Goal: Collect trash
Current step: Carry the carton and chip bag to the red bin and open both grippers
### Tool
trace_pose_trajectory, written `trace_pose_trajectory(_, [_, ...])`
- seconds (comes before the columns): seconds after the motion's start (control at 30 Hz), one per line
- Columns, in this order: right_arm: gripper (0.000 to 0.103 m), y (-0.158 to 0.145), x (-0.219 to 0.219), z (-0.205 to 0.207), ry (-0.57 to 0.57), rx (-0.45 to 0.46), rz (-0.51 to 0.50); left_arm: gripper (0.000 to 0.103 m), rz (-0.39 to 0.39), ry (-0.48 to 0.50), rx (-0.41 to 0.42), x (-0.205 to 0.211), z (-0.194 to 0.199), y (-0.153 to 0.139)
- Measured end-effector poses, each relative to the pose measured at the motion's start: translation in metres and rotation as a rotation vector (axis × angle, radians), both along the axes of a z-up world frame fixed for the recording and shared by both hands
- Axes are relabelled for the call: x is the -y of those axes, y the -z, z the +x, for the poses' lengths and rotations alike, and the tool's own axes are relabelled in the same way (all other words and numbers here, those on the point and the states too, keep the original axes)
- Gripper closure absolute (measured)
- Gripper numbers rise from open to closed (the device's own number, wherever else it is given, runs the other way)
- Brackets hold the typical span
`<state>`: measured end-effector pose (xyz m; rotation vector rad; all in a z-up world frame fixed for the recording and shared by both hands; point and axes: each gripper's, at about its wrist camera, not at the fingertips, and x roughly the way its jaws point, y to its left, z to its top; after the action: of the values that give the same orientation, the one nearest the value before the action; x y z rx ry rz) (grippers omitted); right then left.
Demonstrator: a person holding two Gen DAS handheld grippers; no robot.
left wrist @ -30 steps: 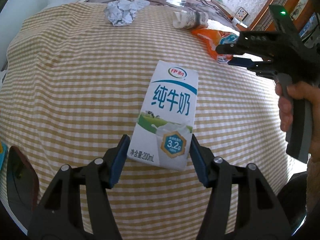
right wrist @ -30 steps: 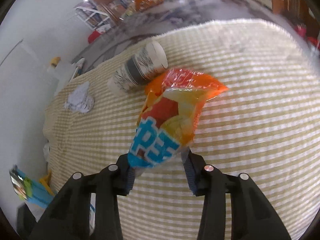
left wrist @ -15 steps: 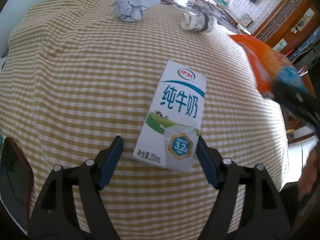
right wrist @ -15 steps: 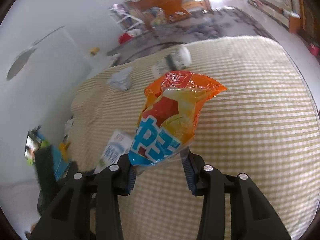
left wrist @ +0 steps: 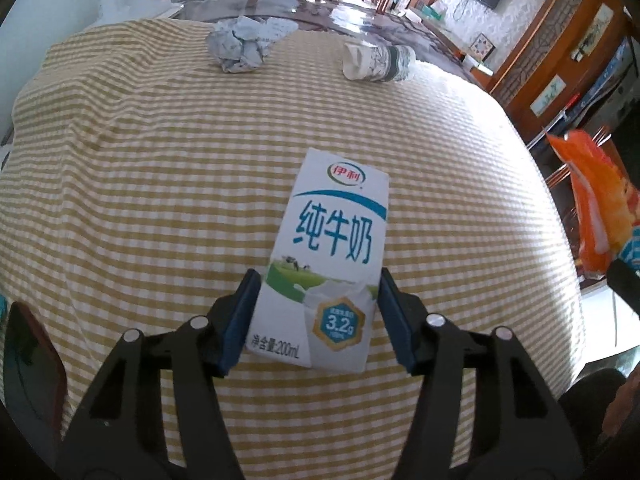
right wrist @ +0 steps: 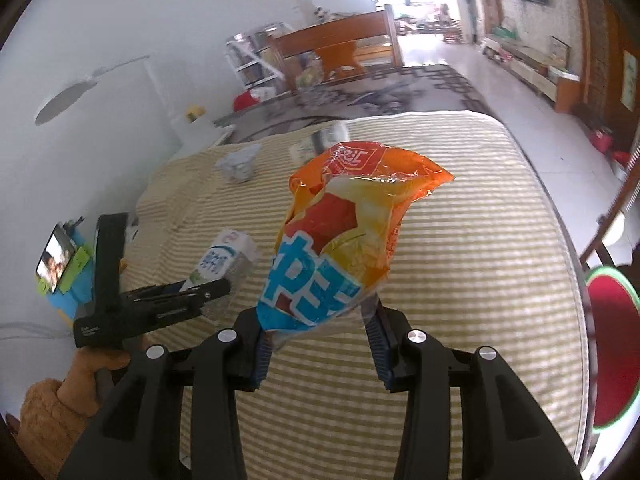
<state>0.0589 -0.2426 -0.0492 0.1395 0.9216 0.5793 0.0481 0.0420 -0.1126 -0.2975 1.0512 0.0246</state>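
Lying flat on the checked tablecloth (left wrist: 160, 184), the white milk carton (left wrist: 328, 264) sits print-up with its near end between the blue pads (left wrist: 240, 320) of the left gripper (left wrist: 318, 320); both pads look pressed against the carton's sides, so the left gripper is clamped on it, carton on the cloth. From the right wrist view the same carton (right wrist: 224, 256) shows at the tip of the left gripper (right wrist: 200, 292), held by a hand in an orange sleeve (right wrist: 52, 412). Right gripper (right wrist: 316, 340) is gripping the orange-and-blue snack bag (right wrist: 344, 240) by its lower end, bag raised off the table and standing up in front of the camera, torn mouth at the top. Left wrist view catches that bag (left wrist: 596, 208) at the far right edge, off past the table rim. Farther back on the cloth: a crumpled paper ball (left wrist: 244, 46) toward the left and a paper cup (left wrist: 378, 62) on its side toward the right, well apart from each other and from the carton. Paper ball (right wrist: 238, 164) also visible in the right view; the cup there is blurred. A phone (right wrist: 54, 260) on a green-blue stand sits off the table's left side.
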Motion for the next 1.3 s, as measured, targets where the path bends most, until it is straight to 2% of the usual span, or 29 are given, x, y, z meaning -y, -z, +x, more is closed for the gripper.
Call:
trace_pose_trajectory(0.13, [0.063,-0.005,0.005,-0.003,0.019,0.025,0.005,0.047,-0.027,-0.010,0.070,0.000,-0.008,-0.012])
trace_pose_trajectory(0.23, [0.063,-0.004,0.004,-0.006,0.013,0.029,0.001,0.047,0.061,-0.022,0.121,0.006,-0.019,-0.026])
trace_pose_trajectory(0.27, [0.063,-0.005,0.004,-0.007,0.012,0.029,0.003,0.047,0.117,-0.026,0.141,0.012,-0.025,-0.032])
trace_pose_trajectory(0.33, [0.063,-0.006,0.006,-0.009,0.012,0.036,0.009,0.047,0.141,-0.019,0.175,0.020,-0.035,-0.042])
trace_pose_trajectory(0.53, [0.063,-0.015,0.023,-0.018,0.033,0.046,0.074,0.047,0.138,-0.020,0.248,0.048,-0.060,-0.072])
trace_pose_trajectory(0.9, [0.063,-0.036,0.080,-0.040,0.102,0.095,0.123,0.047,0.131,0.121,0.326,0.122,-0.061,-0.112])
trace_pose_trajectory(1.1, [0.063,-0.036,0.133,-0.044,0.191,0.086,0.204,0.047,0.070,0.228,0.339,0.160,-0.052,-0.120])
trace_pose_trajectory(1.23, [0.062,-0.030,0.172,-0.044,0.286,0.080,0.217,0.047,-0.030,0.333,0.311,0.195,-0.042,-0.117])
trace_pose_trajectory(1.3, [0.062,-0.019,0.198,-0.043,0.361,0.060,0.213,0.047,-0.081,0.418,0.274,0.224,-0.032,-0.111])
